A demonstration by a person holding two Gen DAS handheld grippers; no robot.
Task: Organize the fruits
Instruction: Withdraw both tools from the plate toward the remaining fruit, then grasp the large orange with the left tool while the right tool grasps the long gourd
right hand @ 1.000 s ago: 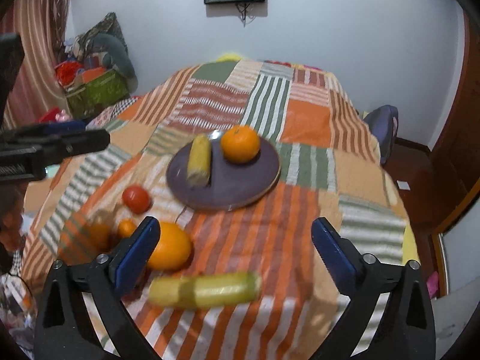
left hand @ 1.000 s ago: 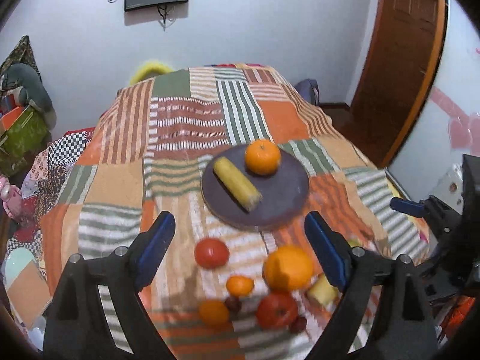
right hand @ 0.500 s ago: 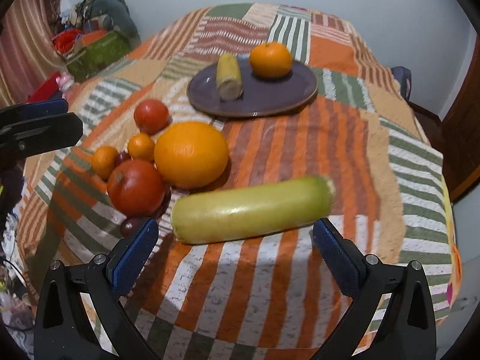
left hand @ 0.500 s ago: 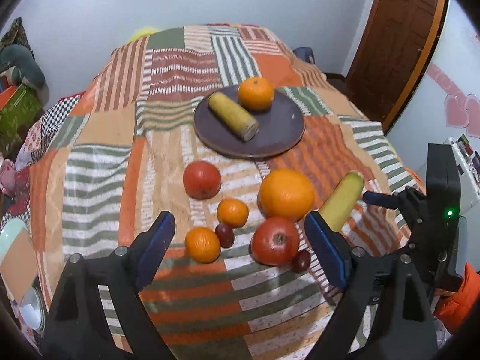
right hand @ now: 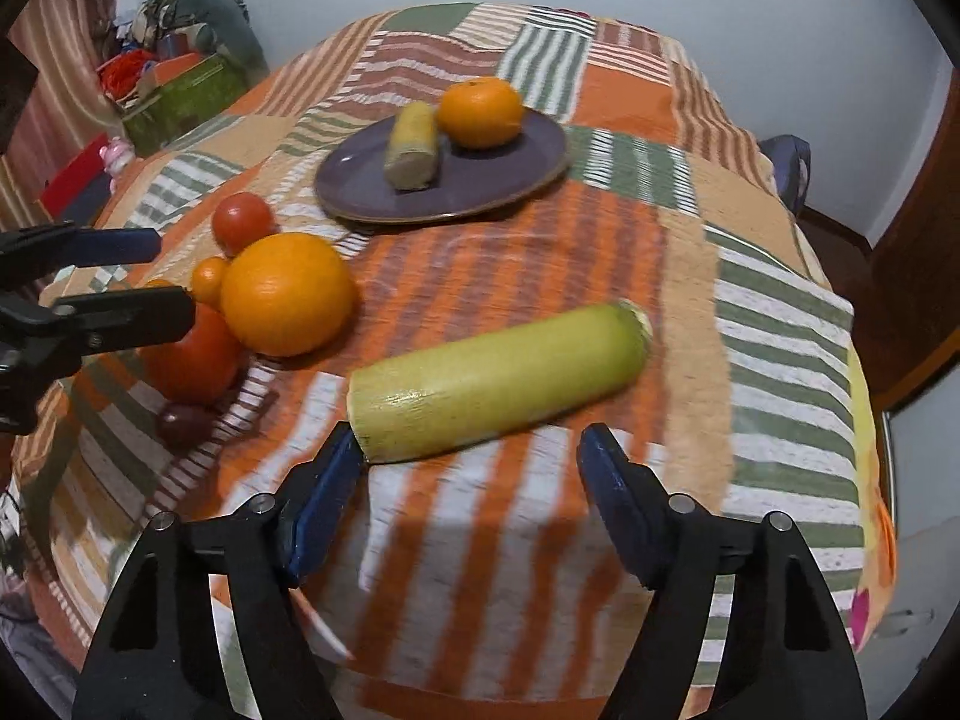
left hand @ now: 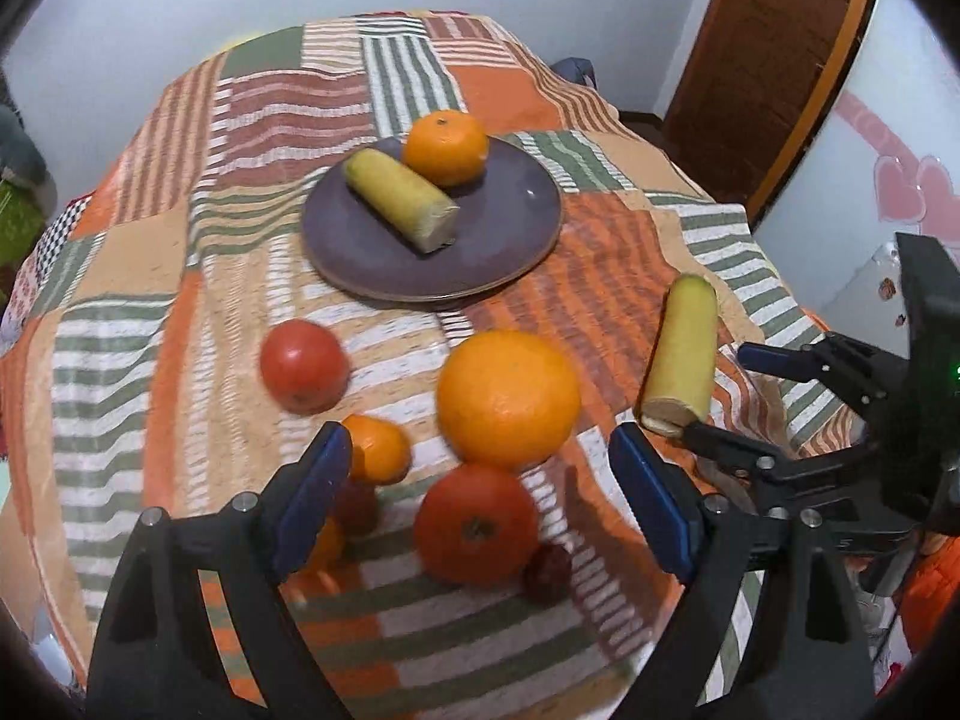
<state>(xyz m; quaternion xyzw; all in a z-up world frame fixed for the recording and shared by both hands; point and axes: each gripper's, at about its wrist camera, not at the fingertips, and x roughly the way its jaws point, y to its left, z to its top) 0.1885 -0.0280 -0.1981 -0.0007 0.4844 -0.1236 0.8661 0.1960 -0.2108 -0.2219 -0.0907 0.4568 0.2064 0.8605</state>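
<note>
You are tilting both grippers steeply down over the patchwork cloth [right hand: 690, 276]. Your right gripper [right hand: 474, 462] has just been closing — its jaws are still apart, hovering at the near end of the long green squash [right hand: 498, 378], gripping nothing. Your left gripper [left hand: 480, 474] is standing wide and empty above the big tomato [left hand: 477, 522] and the large orange [left hand: 507, 396]. The purple plate [left hand: 510, 240] is sitting farther back.
</note>
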